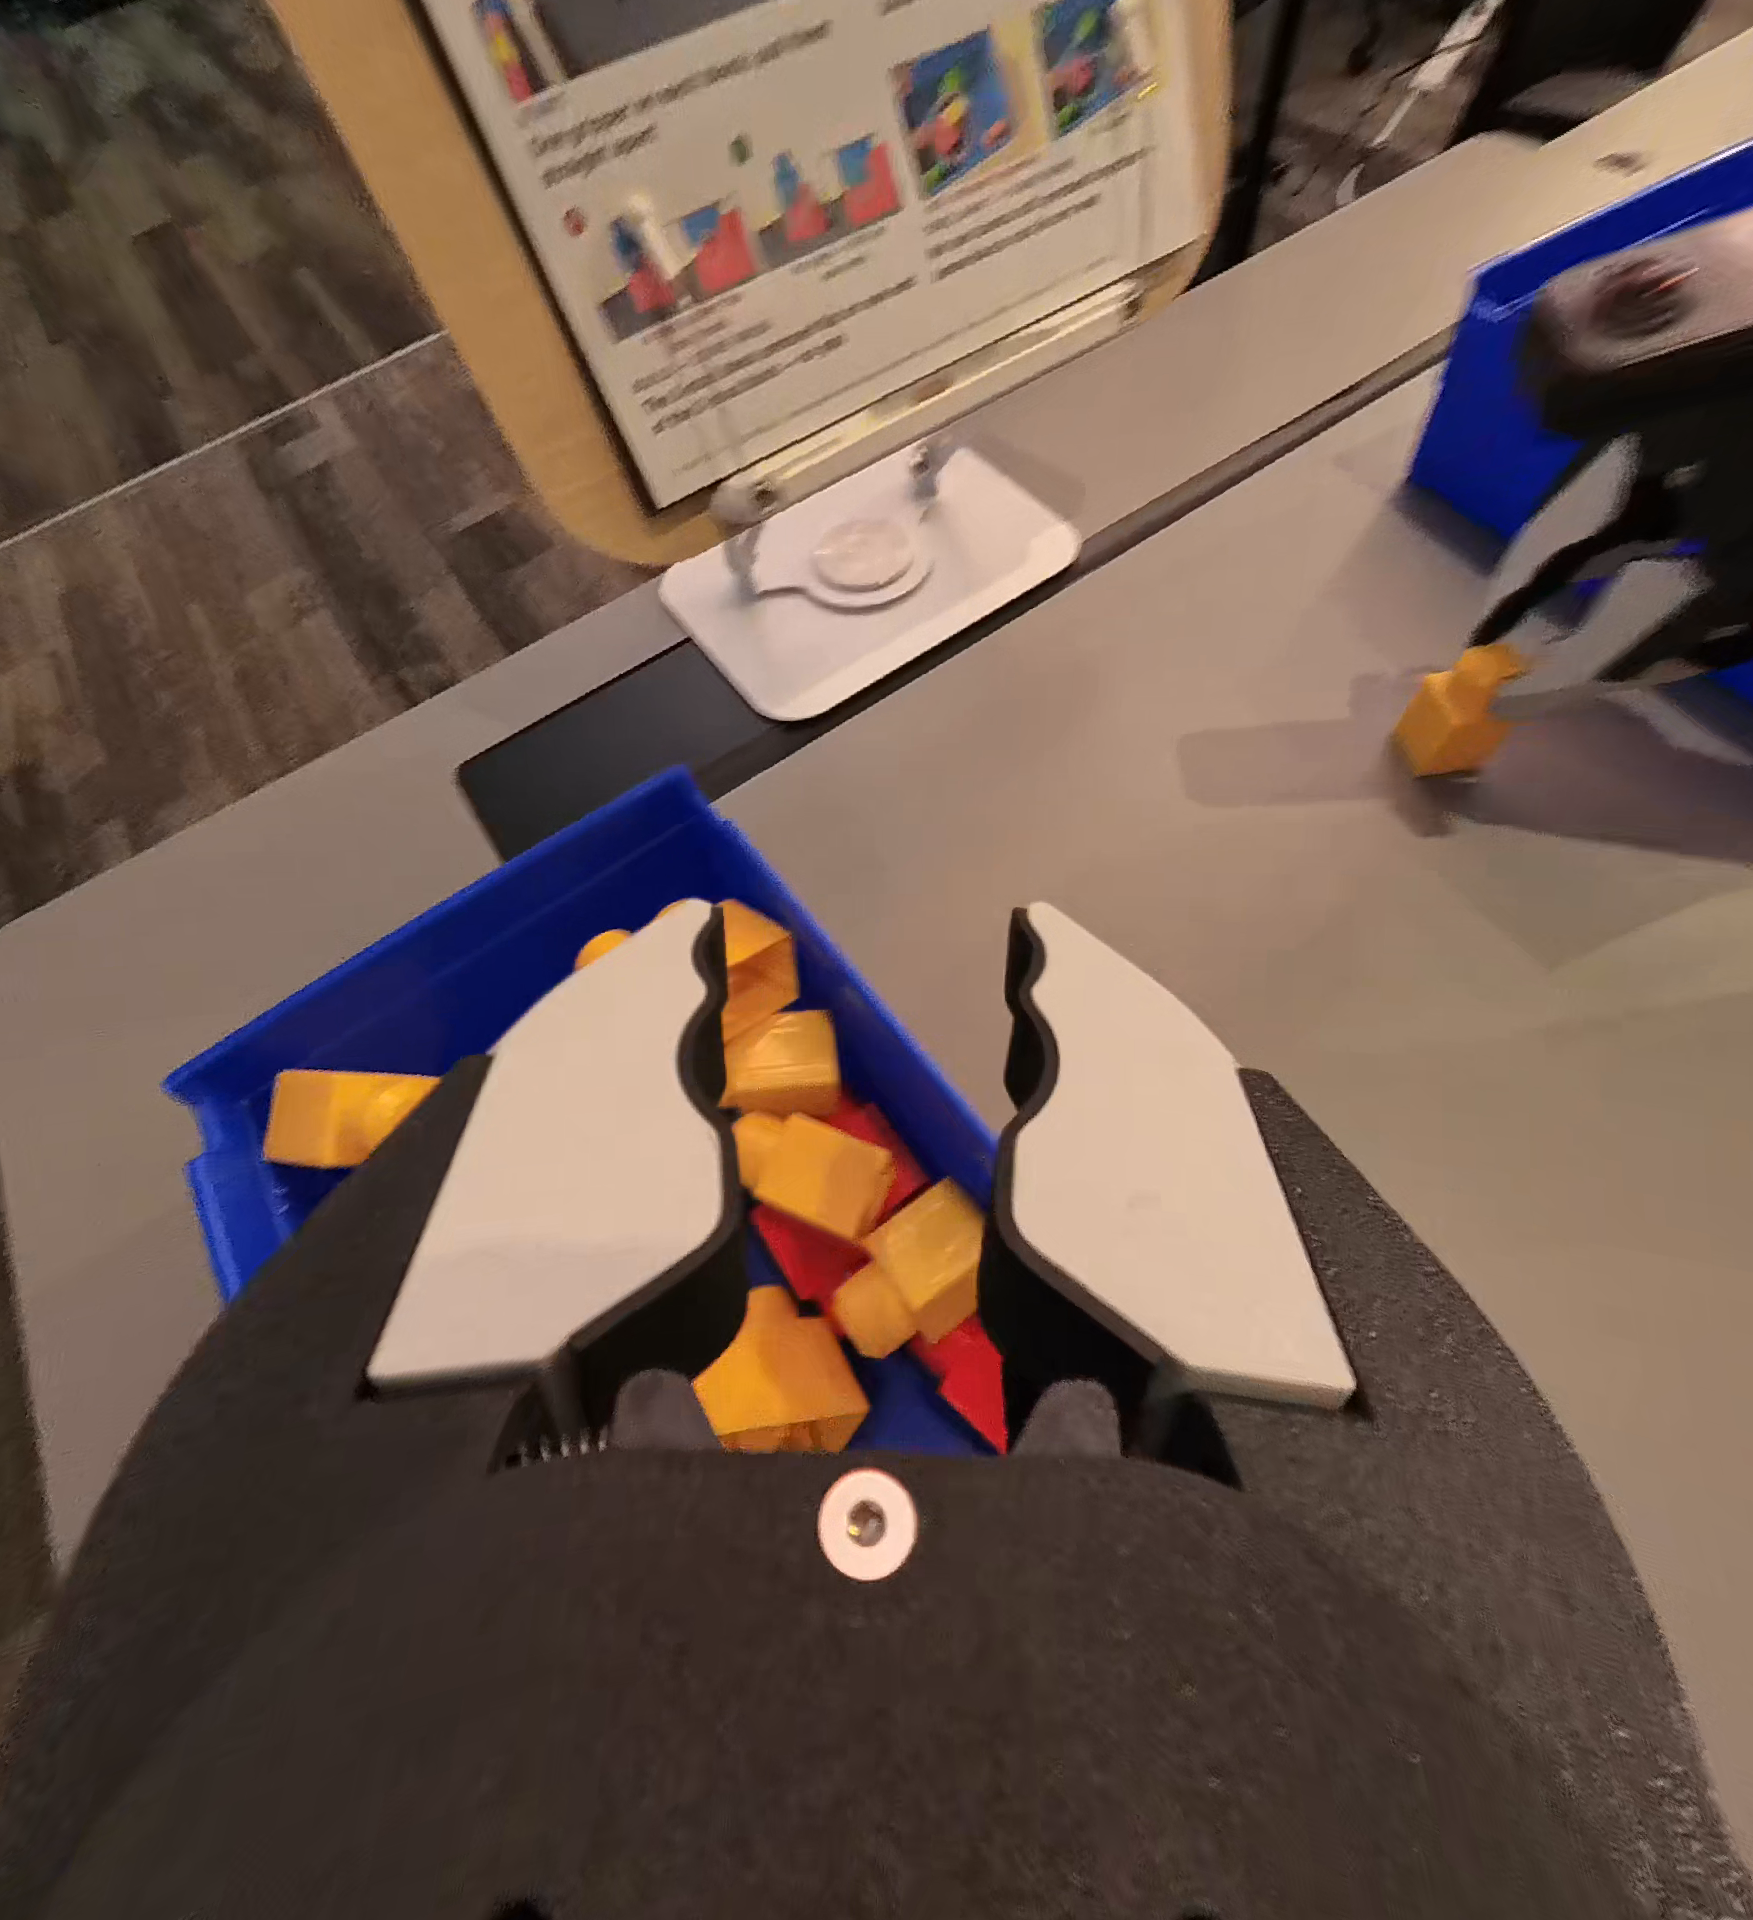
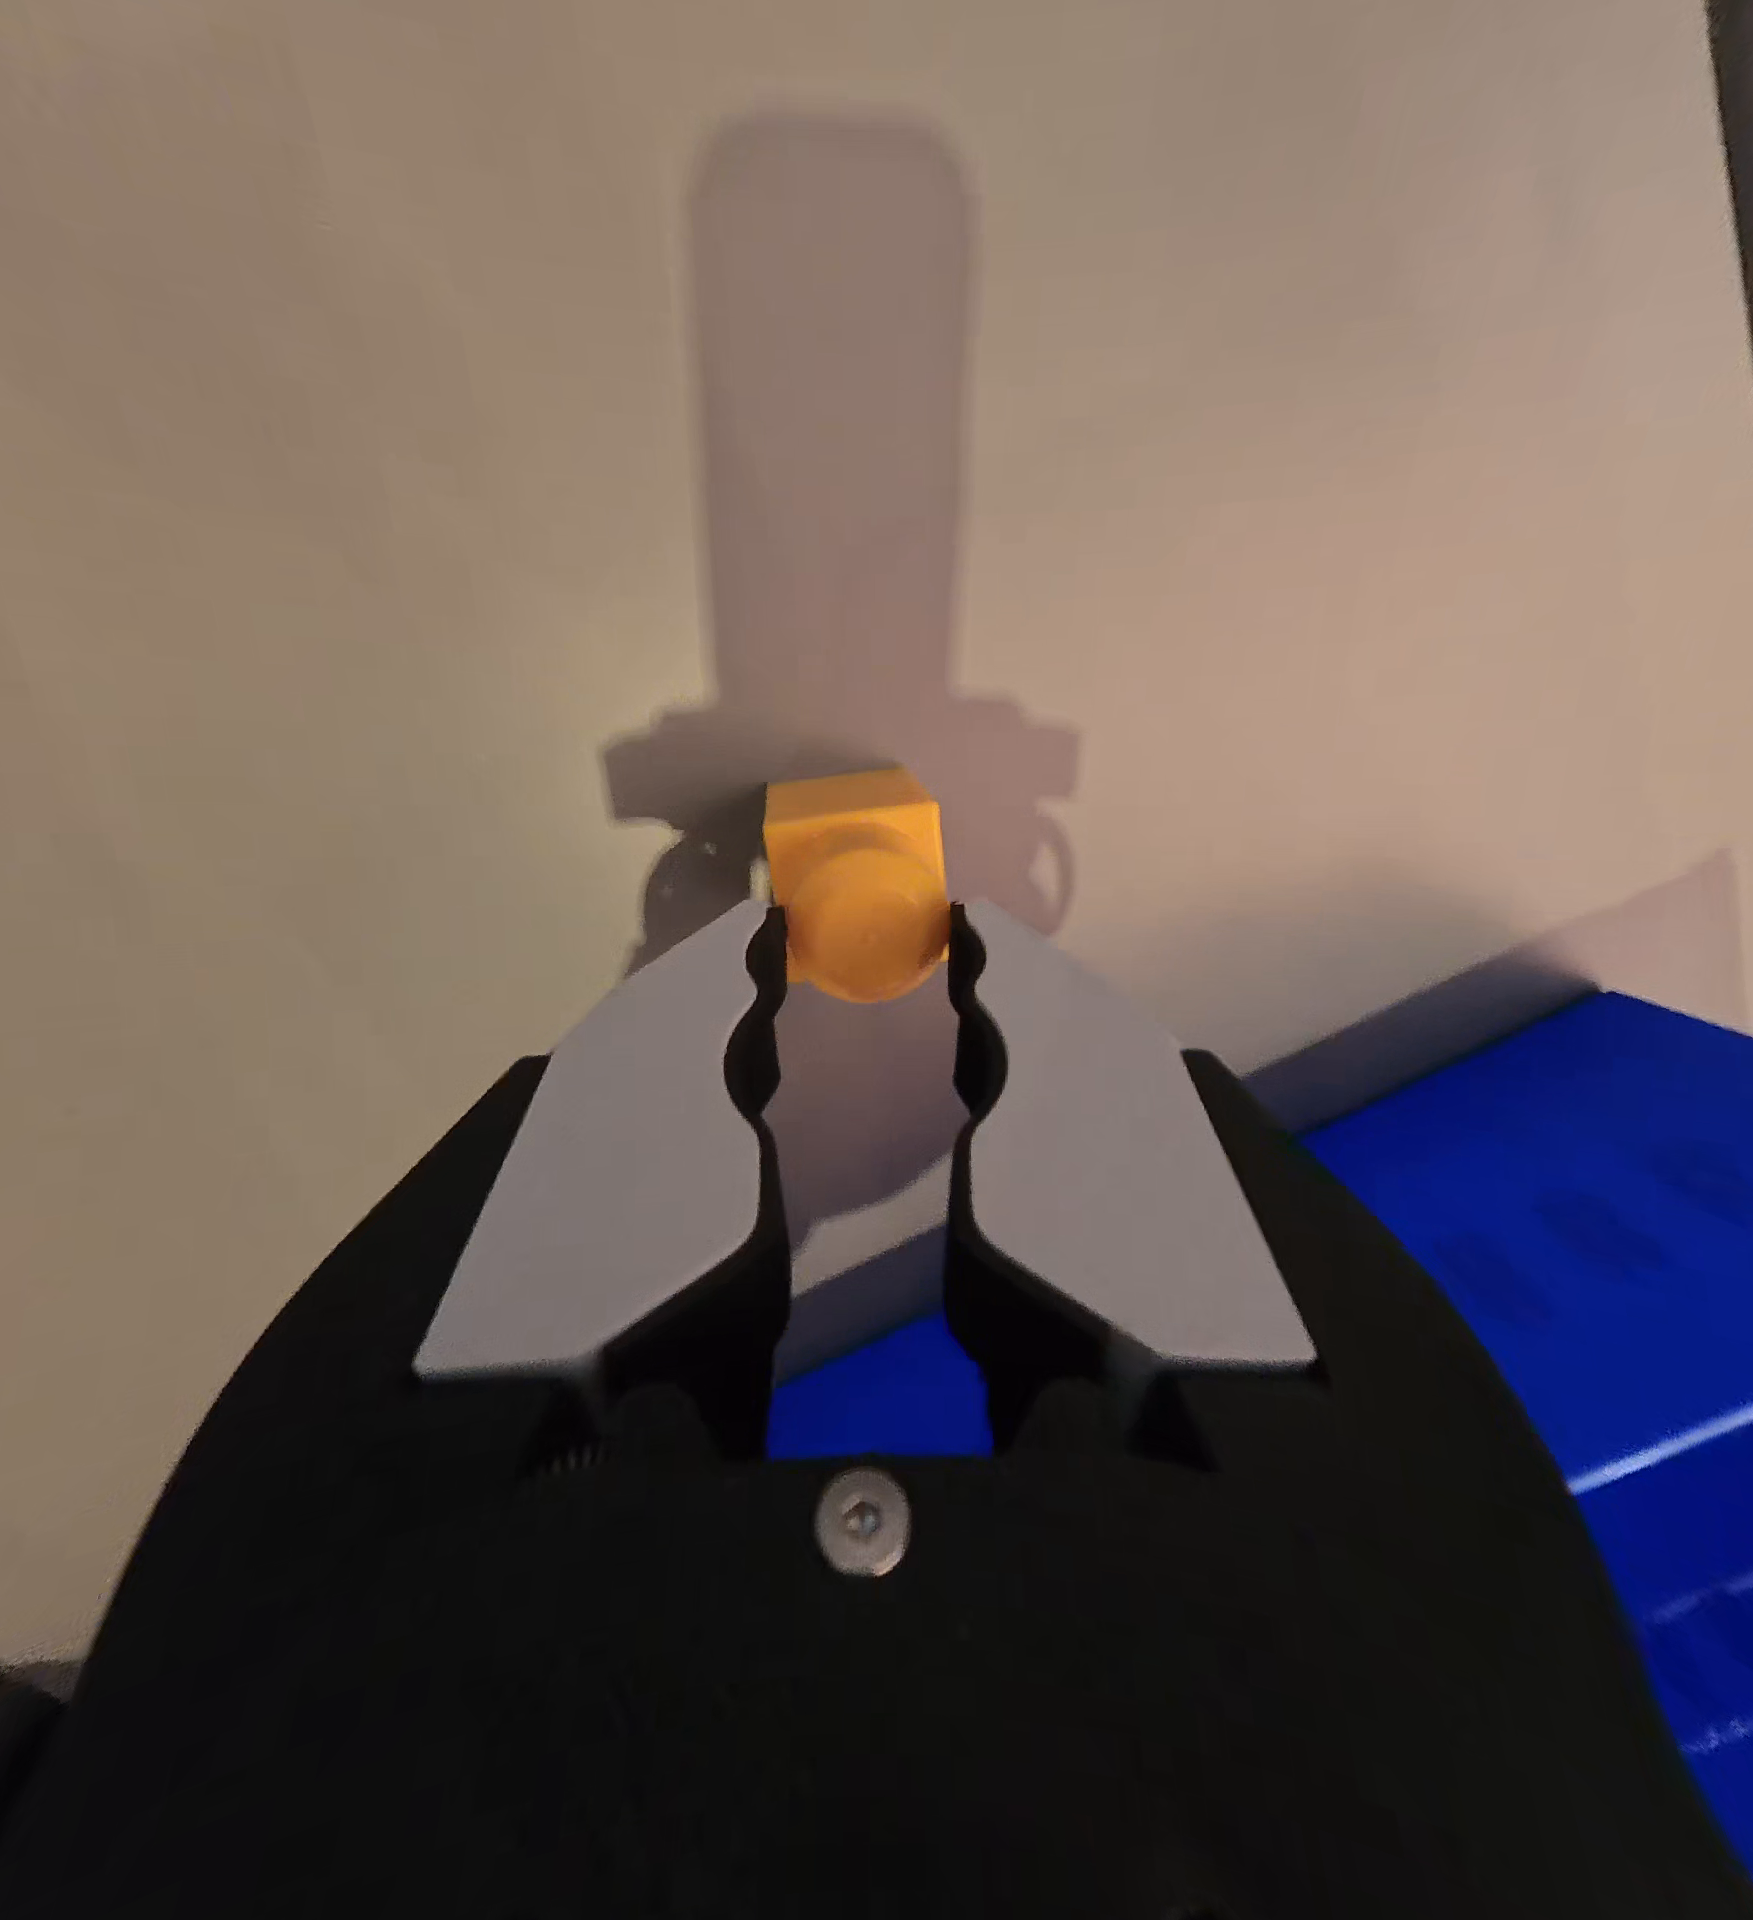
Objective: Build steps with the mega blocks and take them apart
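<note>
A grey desk point(image 1: 1111, 935) fills most of the scene, and nothing is built on it yet: no steps, no two blocks joined anywhere in view. At the back of the desk stands an instruction sheet point(image 1: 799, 208) on a white stand point(image 1: 955, 582), with wood-look flooring beyond the edge. Two blue bins sit well apart on the desk. The left bin point(image 1: 539, 914), near the desk's left corner, holds a loose heap of yellow blocks point(image 1: 820, 1164) with a few red blocks point(image 1: 810, 1252) mixed in, none of them snapped together. The right bin point(image 1: 1474, 416) stands at the far right; what it holds cannot be seen. The left gripper point(image 1: 864, 930) hangs over the left bin with its jaws spread wide and nothing between them, pointing down at the heap. The right gripper point(image 2: 864, 920) is low over the desk just in front of the right bin, its tips clenched on the round stud of a single yellow block point(image 2: 856, 883). That block sits at or just above the bare desk, tipped on its side; contact cannot be confirmed. As a judgement, the task is at its very start: this looks like the first block going down as a base, every other block has yet to leave the bins, and both the stacking into steps and the later taking apart remain to be done.
</note>
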Motion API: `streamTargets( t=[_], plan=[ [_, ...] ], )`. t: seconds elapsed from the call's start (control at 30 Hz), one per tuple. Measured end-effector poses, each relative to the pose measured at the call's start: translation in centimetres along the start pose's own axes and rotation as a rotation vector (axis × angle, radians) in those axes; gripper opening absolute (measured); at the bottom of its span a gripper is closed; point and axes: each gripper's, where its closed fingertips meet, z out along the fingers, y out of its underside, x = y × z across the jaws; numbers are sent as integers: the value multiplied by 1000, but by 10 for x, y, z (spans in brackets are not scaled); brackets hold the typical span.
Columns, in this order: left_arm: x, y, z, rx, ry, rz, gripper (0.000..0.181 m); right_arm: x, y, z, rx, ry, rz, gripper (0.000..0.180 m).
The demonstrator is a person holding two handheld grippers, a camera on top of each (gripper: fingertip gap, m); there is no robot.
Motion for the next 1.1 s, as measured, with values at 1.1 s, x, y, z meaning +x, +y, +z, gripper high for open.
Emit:
streamTargets(
  t=[1.1],
  plan=[
    [-76, 96, 116, -227, -59, -681, 53, 15, -11, -46, 177, 182, -140, 55]
  ],
)
